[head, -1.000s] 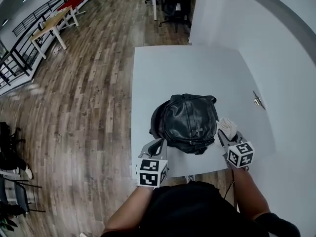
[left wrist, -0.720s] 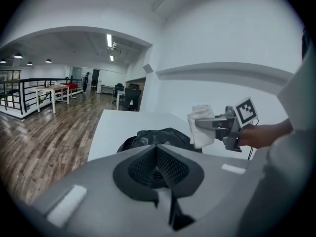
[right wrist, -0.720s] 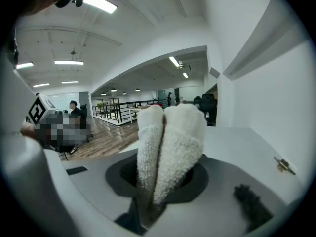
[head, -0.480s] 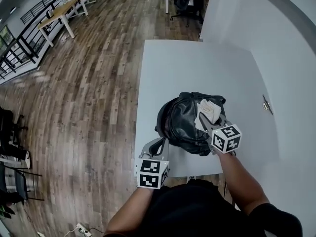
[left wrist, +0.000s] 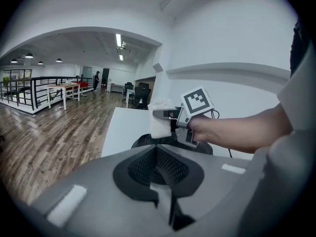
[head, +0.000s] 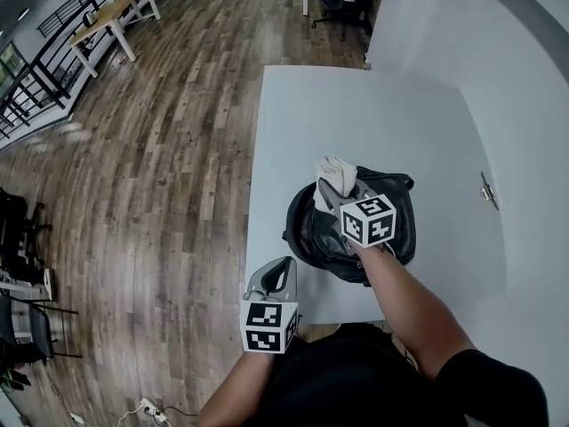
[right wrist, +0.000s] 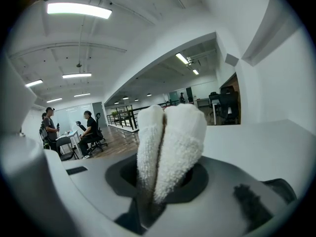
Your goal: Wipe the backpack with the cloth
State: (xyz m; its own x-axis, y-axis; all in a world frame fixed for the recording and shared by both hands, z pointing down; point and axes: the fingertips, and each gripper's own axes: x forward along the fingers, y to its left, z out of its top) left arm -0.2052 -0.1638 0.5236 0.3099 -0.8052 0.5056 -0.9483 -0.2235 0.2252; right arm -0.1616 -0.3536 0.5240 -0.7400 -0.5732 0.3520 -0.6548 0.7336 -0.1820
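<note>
A black leather backpack (head: pixel 382 229) lies on the white table (head: pixel 356 114), near its front edge. My right gripper (head: pixel 329 189) hovers over the backpack's far left part, shut on a folded white cloth (head: pixel 334 173) that sticks up from the jaws. In the right gripper view the cloth (right wrist: pixel 170 142) fills the middle, clamped between the jaws. The left gripper view shows that cloth (left wrist: pixel 159 125) above the backpack (left wrist: pixel 142 141). My left gripper (head: pixel 286 265) is shut on nothing, at the table's front left edge, short of the backpack.
A white wall runs along the table's right side. A small metal fitting (head: pixel 487 191) lies near the right edge. Wooden floor (head: pixel 160 194) spreads to the left. Two people (right wrist: pixel 69 130) are by desks in the distance.
My right gripper has lifted the cloth from the table at the backpack's right and carried it left and away, over the top of the backpack. The left gripper has hardly moved.
</note>
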